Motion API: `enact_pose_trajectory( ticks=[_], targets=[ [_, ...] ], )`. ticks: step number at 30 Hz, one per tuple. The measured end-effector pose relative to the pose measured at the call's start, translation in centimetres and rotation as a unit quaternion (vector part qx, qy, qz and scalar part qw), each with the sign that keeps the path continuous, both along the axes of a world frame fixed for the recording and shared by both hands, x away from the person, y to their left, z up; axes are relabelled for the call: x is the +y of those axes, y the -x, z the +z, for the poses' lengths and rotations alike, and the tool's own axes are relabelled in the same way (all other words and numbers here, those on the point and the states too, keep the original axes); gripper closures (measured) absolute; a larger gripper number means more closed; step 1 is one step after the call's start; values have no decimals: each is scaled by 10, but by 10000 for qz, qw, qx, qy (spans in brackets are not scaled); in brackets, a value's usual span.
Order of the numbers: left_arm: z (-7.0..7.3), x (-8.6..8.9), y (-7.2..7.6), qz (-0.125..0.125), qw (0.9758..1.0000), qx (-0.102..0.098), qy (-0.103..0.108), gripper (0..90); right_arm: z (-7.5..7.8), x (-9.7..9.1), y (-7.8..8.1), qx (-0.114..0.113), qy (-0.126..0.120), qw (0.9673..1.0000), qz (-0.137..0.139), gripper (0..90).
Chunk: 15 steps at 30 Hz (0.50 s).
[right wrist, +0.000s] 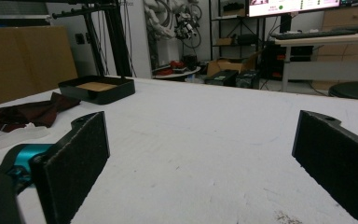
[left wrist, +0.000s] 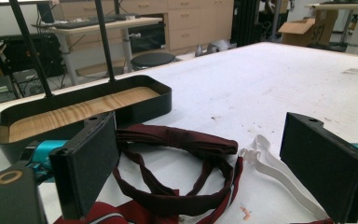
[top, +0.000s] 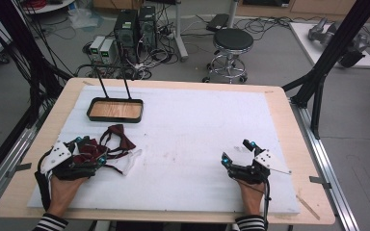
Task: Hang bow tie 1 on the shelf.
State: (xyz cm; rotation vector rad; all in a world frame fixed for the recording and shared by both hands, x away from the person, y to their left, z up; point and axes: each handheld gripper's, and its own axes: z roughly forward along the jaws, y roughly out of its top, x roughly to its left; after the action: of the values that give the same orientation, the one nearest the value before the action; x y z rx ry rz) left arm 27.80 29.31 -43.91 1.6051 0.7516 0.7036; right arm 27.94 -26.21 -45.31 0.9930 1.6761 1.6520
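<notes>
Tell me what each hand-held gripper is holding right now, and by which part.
Nothing is held. The left hand-held gripper is open, its jaws either side of the dark red bow tie strap without closing on it. The right hand-held gripper is open over bare table.

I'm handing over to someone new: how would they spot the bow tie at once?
Start at the black tray with the wooden floor at the far left of the white table. Just nearer lies the bow tie, between the open jaws of the left gripper: the one dark red fabric piece, with looping straps.
</notes>
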Motion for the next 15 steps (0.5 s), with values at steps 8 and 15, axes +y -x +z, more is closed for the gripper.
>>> enact_pose_trajectory(
  ticks=[8,15],
  targets=[
    [25,8,-1,22,9993,241,-286,120,0,0,0,21,-13,10000,2,30],
    [44,12,-4,37,9961,615,-634,120,0,0,0,22,-14,10000,-4,30]
  ],
)
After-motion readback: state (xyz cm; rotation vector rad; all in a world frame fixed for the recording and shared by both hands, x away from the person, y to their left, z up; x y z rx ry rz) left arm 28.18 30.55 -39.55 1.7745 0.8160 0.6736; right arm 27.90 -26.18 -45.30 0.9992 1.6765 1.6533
